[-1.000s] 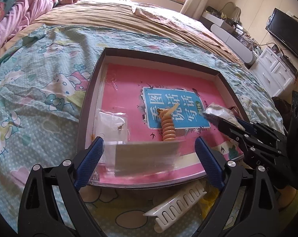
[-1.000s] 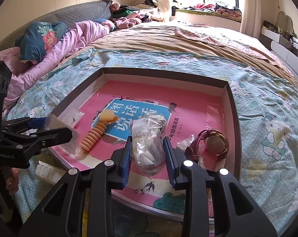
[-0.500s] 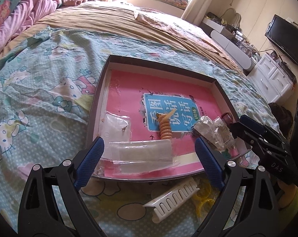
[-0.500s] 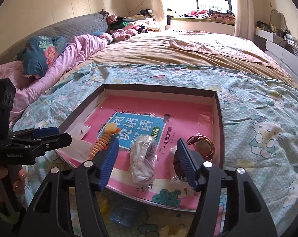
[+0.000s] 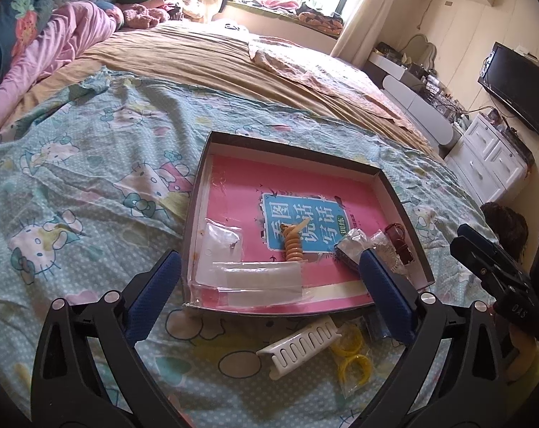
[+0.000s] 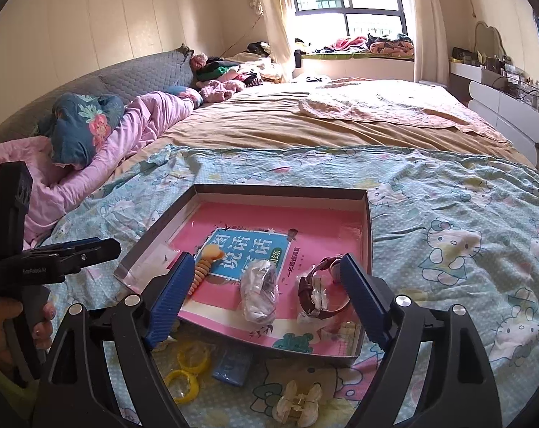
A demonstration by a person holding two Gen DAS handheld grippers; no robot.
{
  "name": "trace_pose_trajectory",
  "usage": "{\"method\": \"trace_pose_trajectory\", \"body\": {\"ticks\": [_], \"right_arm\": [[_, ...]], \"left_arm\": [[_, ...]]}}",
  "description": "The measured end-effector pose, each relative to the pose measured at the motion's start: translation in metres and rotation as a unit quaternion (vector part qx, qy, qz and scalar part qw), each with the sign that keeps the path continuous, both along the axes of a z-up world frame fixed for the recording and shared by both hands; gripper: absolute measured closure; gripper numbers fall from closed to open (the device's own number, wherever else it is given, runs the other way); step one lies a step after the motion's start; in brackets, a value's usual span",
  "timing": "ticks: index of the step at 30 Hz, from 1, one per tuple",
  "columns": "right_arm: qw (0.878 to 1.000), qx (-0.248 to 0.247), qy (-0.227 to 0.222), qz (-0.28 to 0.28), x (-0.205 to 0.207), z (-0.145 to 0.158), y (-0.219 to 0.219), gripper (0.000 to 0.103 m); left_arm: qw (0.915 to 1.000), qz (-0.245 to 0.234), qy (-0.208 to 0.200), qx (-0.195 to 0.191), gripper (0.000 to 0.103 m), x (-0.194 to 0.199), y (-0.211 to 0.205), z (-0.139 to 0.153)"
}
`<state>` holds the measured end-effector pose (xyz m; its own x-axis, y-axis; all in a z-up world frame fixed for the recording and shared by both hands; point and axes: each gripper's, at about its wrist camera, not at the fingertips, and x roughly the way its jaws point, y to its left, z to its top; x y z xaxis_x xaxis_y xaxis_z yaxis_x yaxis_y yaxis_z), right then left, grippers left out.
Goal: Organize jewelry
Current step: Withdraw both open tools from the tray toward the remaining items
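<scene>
**Ana:** Jewelry sits mostly inside the shallow dark-walled box (image 6: 368, 228), ahead of both grippers. The right gripper (image 6: 265, 296) has just been opening; its blue pads stand wide with nothing pressed between them, and the crinkled clear bag (image 6: 259, 290) lies loose on the pink book cover (image 6: 315, 224) just beyond its fingertips.

**Ben:** And the left gripper (image 5: 269, 285)?

**Ana:** Also spread wide and empty. A flat clear packet (image 5: 258, 280) lies at the box's near edge between its fingers, untouched, and a smaller pouch (image 5: 221, 239) is just past it.

**Ben:** So the step in hand looks like a release and a pull-back. How should that go well?

**Ana:** Lift clear without snagging the bags (thin plastic would likely cling to a pad), then choose one loose piece outside the box. Nearest the right gripper, under it on the bedspread (image 6: 465, 192), are the yellow rings (image 6: 185, 367), a blue packet (image 6: 233, 363) and a pale claw clip (image 6: 298, 404). The white comb (image 5: 299, 344) lies below the left one.

**Ben:** How do the boxed pieces look?

**Ana:** An orange beaded spiral (image 5: 293, 244) stands near the middle of the book. A watch with a reddish-brown strap (image 6: 321, 290) lies in clear wrap toward the right wall, beside the crinkled bag. What the bags hold is too small to tell.

**Ben:** Any advice for the next pick?

**Ana:** Probably grip the rigid items across their narrow side, and keep the pieces already in the box apart.
</scene>
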<state>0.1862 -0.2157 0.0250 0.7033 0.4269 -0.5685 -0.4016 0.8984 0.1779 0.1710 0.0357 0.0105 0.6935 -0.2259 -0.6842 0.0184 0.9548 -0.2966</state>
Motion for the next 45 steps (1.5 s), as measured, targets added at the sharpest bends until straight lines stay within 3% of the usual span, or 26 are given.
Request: {"method": "trace_pose_trajectory", "body": {"ticks": [23, 45], "right_arm": [[0.999, 0.010, -0.031, 0.011, -0.050, 0.030, -0.012, 0.020], [1.000, -0.016, -0.004, 0.021, -0.084, 0.007, -0.021, 0.020]], "left_arm": [[0.9992, 0.001, -0.039, 0.006, 0.010, -0.047, -0.001, 0.032], [0.9978, -0.035, -0.025, 0.050, 0.010, -0.078, -0.035, 0.015]]}}
